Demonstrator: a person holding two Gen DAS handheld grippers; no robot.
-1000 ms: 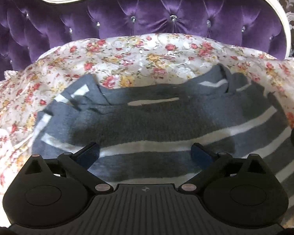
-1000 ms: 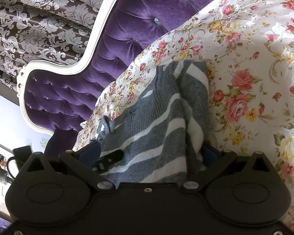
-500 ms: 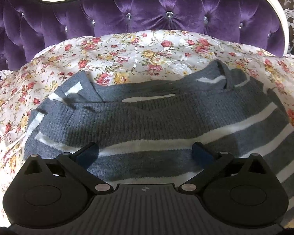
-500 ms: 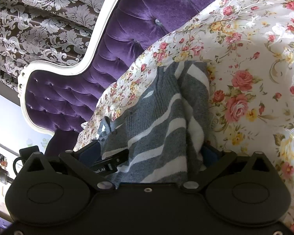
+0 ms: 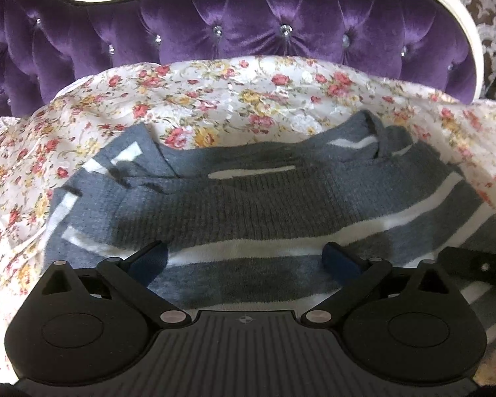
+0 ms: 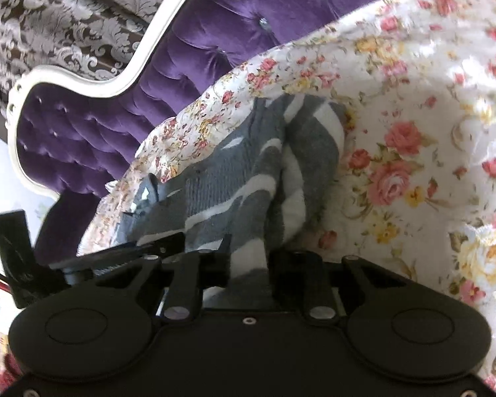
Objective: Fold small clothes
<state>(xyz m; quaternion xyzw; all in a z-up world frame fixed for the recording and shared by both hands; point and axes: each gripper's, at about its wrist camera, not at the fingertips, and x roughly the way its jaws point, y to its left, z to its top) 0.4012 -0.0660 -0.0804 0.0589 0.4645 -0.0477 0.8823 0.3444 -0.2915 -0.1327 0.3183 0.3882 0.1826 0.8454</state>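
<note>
Jaws first: left gripper [image 5: 246, 259] spread wide, blue pads apart, hovering low over the striped sweater [image 5: 248, 211] with nothing pinched between them. Looks like the pads sit just above or on the knit, can't tell which for sure.

Right gripper [image 6: 248, 264] closing in, jaws narrowed down onto a bunched edge of the same sweater [image 6: 248, 192], fabric squeezed right between the black fingers [image 6: 282, 264]. Counting that as clamped on the knit.

Sweater itself: grey with white stripes, spread flat across the floral bedspread [image 5: 215, 99], collar end toward 12 o'clock in the left wrist view, one sleeve folded in at about 10 o'clock. From the right wrist view, stretching away toward 11 o'clock, with its right-hand side doubled over in a thick roll at 12 o'clock.

Purple tufted headboard [image 5: 248, 26] with a white frame across 12 o'clock behind the bedspread, damask wallpaper [image 6: 49, 16] beyond that at 10 o'clock in the right view. Black tip of the other gripper poking in at 3 o'clock of the left view, resting over the stripes.

No containers anywhere, just bed and knitwear.
</note>
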